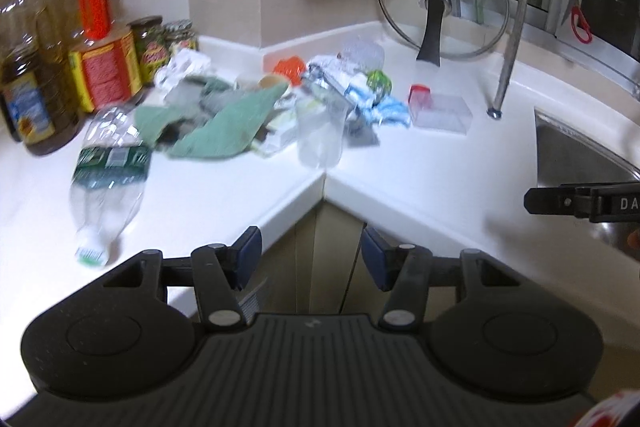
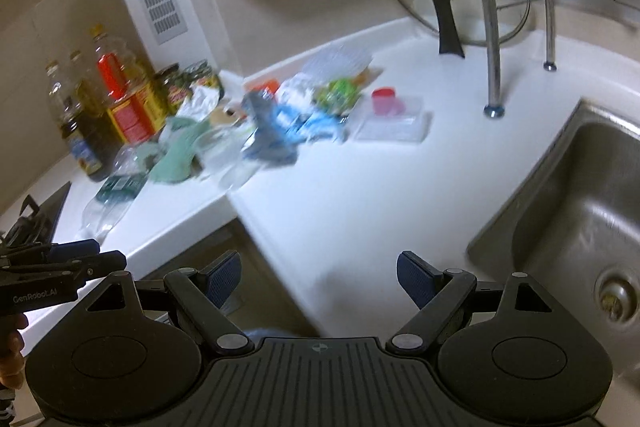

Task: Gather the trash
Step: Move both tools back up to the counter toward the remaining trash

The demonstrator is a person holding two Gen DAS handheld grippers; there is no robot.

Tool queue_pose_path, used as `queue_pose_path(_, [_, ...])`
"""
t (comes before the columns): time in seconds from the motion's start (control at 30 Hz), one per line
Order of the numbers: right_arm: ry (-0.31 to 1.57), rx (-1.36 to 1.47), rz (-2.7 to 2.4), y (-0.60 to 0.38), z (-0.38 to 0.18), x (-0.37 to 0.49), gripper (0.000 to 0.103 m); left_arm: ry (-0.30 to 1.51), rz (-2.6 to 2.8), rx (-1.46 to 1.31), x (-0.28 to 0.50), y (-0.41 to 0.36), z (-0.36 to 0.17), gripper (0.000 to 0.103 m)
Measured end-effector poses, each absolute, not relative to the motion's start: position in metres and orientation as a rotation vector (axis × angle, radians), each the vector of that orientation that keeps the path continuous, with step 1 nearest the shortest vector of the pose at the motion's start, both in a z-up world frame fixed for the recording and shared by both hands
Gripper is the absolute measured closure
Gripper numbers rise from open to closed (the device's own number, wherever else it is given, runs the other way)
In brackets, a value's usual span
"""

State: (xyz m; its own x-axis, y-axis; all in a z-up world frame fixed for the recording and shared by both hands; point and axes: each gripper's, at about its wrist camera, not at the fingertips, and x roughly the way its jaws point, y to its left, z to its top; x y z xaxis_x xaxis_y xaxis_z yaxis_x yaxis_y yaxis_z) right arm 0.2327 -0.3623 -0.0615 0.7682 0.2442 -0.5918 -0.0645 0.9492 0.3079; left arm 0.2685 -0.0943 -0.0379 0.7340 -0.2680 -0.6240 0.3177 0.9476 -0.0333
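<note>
A: How do the tongs stand?

B: Both apart, gripping nothing. The left tongs (image 1: 311,254) hang over the worktop (image 1: 400,179) corner edge; the right tongs (image 2: 319,281) gape wider, the sink (image 2: 576,211) to their right.

A: And the trash?

B: The litter heap (image 1: 280,99) lies well ahead of both. An empty plastic bottle (image 1: 108,179) lies ahead-left of the left tongs.

Left gripper (image 1: 311,255) angled down, fingers (image 1: 249,247) about half apart, nothing between them. Right gripper (image 2: 319,277) angled down too, fingers (image 2: 416,277) spread wide, empty. Both held side by side, left one's tip visible at left edge of right wrist view; bare hand (image 2: 10,351) behind it, partly cut off
</note>
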Motion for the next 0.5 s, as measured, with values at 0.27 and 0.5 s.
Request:
queue_pose_path(0.27, [0.662,0.259,0.181,-0.403,-0.061,0.284,0.018,0.646,-0.291,0.096,0.32,-0.13,-0.047,0.051])
queue_pose_path(0.5, [0.659,0.265,0.188,-0.422,-0.065,0.316,0.018,0.627,-0.241,0.085,0.358,-0.137,-0.041,0.051])
